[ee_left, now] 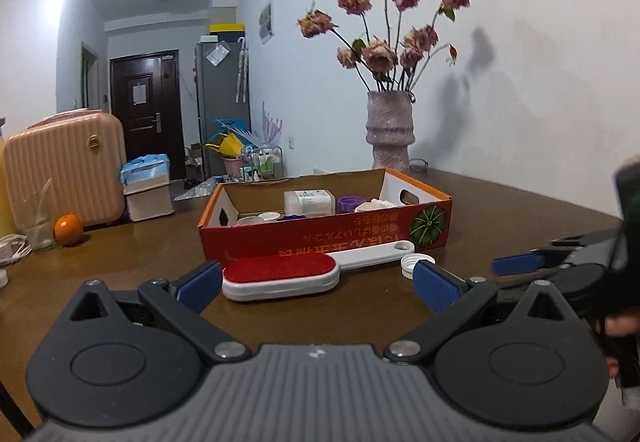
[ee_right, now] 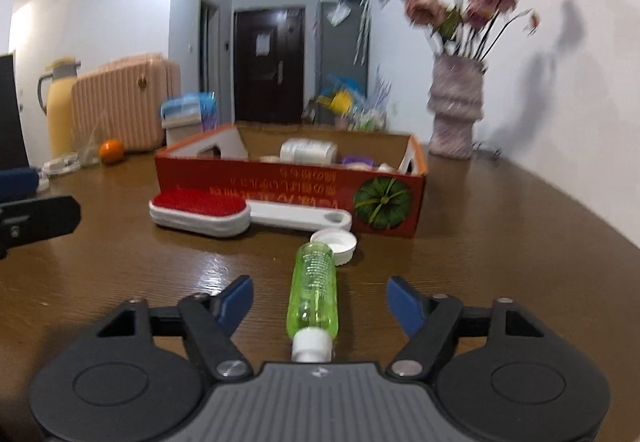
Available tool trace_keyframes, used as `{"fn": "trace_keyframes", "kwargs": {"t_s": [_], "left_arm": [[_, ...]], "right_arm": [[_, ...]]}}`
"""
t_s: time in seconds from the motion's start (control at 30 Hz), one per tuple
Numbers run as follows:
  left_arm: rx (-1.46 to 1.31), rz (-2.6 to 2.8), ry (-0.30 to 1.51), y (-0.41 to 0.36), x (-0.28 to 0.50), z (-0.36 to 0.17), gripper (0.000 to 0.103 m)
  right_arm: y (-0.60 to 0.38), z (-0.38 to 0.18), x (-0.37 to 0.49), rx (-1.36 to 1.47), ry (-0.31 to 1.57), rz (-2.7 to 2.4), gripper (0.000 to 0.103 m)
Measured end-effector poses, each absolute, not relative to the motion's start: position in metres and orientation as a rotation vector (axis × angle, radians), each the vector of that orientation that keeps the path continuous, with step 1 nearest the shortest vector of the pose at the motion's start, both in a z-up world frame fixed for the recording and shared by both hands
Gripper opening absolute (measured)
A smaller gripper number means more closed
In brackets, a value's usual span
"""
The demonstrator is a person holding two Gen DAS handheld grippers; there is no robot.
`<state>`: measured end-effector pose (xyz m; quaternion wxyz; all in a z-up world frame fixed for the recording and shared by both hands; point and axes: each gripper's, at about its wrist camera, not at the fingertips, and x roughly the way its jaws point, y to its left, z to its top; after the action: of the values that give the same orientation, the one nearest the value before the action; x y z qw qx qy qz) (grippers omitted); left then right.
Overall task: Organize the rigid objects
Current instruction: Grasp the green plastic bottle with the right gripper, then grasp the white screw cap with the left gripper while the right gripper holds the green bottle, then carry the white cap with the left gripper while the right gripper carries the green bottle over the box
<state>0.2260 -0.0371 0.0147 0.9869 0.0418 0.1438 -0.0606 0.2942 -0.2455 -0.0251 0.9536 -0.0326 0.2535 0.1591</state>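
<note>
So the left gripper (ee_left: 318, 282) is hovering low over the desk (ee_left: 120, 254) with its fingers (ee_left: 200, 284) standing wide apart and gripping nothing; the red-and-white lint brush (ee_left: 280, 276) is lying flat just ahead, between the two pads but not touching either, its handle running off to the right against the red cardboard box (ee_left: 320, 238). A white cap (ee_left: 412, 264) is sitting just past the handle's end. Over on the right, the right gripper (ee_right: 320, 302) is straddling a green bottle (ee_right: 314, 290) that's lying on its side, white cap end toward the camera. Those fingers (ee_right: 236, 300) are sitting about half open, clear gaps on both sides, so nothing's being squeezed.
</note>
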Motion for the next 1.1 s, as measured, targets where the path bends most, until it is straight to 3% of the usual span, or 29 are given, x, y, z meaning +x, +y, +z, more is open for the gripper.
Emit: {"fn": "trace_keyframes", "kwargs": {"t_s": [0.13, 0.2, 0.37, 0.47, 0.63, 0.73, 0.83, 1.1], "left_arm": [[0.091, -0.142, 0.326, -0.049, 0.254, 0.012, 0.103], [0.080, -0.159, 0.363, -0.057, 0.272, 0.008, 0.103], [0.050, -0.284, 0.502, -0.086, 0.327, -0.003, 0.102], [0.060, -0.325, 0.572, -0.109, 0.360, -0.012, 0.091], [0.060, -0.303, 0.625, -0.133, 0.400, -0.029, 0.083], [0.027, -0.319, 0.650, -0.139, 0.410, -0.034, 0.067], [0.040, -0.290, 0.658, -0.145, 0.412, -0.039, 0.042], [0.045, -0.295, 0.650, -0.144, 0.401, -0.036, 0.041]], "right_arm": [[-0.244, -0.031, 0.322, -0.052, 0.578, 0.359, 0.046], [-0.248, -0.034, 0.329, -0.038, 0.601, 0.384, 0.031], [-0.282, -0.036, 0.332, 0.012, 0.607, 0.352, 0.030], [-0.306, -0.036, 0.337, 0.023, 0.609, 0.301, 0.031], [-0.333, -0.037, 0.344, 0.032, 0.608, 0.254, 0.031], [-0.338, -0.039, 0.348, 0.038, 0.608, 0.262, 0.031], [-0.337, -0.046, 0.353, 0.033, 0.632, 0.263, 0.030], [-0.336, -0.049, 0.353, 0.041, 0.615, 0.261, 0.030]]}}
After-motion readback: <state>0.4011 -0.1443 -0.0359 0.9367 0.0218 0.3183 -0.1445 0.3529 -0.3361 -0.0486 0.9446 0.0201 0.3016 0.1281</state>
